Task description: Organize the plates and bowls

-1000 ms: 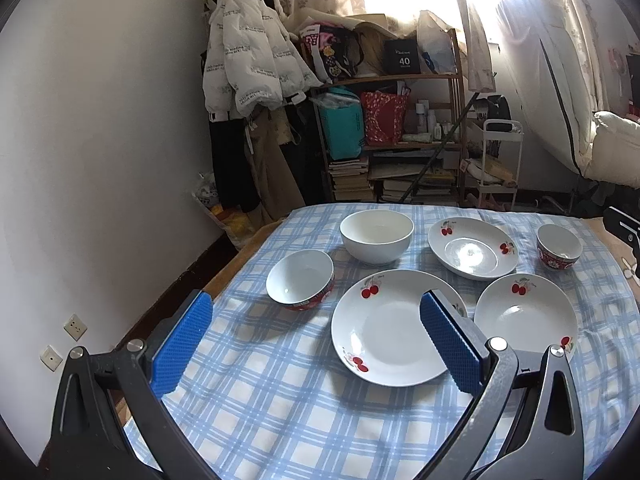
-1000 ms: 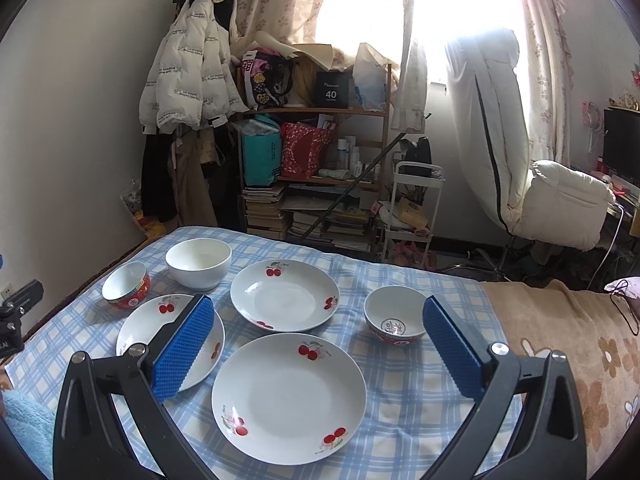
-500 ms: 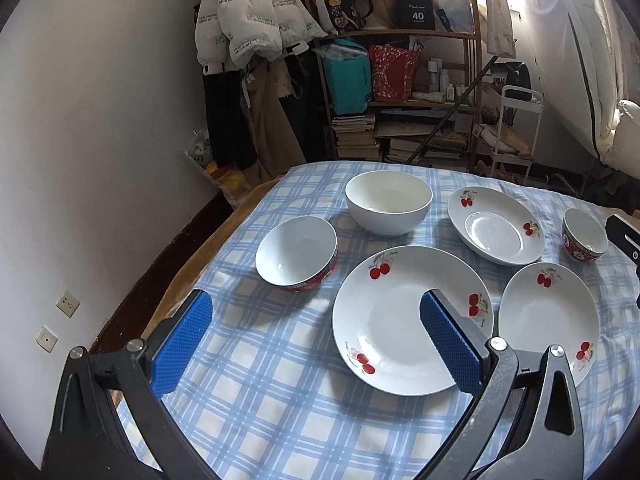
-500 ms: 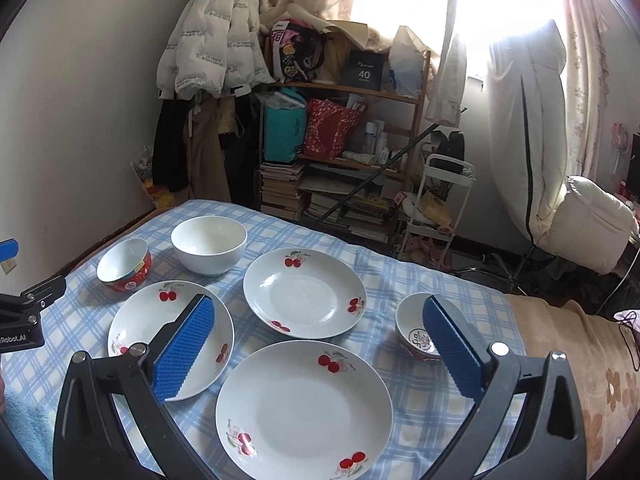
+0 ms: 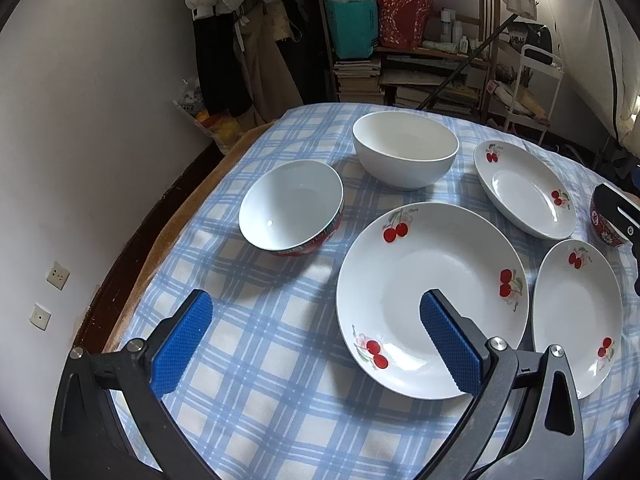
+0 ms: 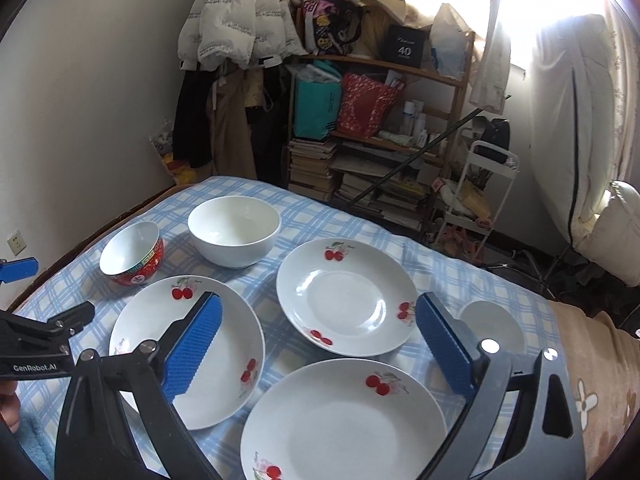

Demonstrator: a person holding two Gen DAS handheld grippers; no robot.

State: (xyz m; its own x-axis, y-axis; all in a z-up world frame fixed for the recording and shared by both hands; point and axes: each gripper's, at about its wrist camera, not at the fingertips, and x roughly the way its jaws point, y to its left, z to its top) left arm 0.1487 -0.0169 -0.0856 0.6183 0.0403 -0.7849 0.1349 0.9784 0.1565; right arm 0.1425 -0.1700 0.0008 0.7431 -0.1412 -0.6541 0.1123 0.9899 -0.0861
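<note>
On the blue checked tablecloth (image 5: 280,400), the left wrist view shows a red-sided bowl (image 5: 292,206), a plain white bowl (image 5: 404,152) and three cherry plates: a large one (image 5: 420,256), one at the far right (image 5: 524,188) and one at the near right (image 5: 576,320). My left gripper (image 5: 316,340) hangs open over the cloth, its right finger above the large plate. My right gripper (image 6: 320,344) is open above the plates (image 6: 236,332) (image 6: 346,300) (image 6: 344,420). A small bowl (image 6: 492,324) sits behind its right finger. Neither gripper holds anything.
A wall with sockets (image 5: 58,276) runs close along the table's left edge. Behind the table stand a cluttered wooden shelf (image 6: 380,120), hanging coats (image 6: 236,20) and a white trolley (image 6: 480,200). The right side of the table is under a beige blanket (image 6: 592,380).
Both grippers have moved forward and down toward the table, so the dishes look larger and closer. Their jaws stay open and no dish has moved.
</note>
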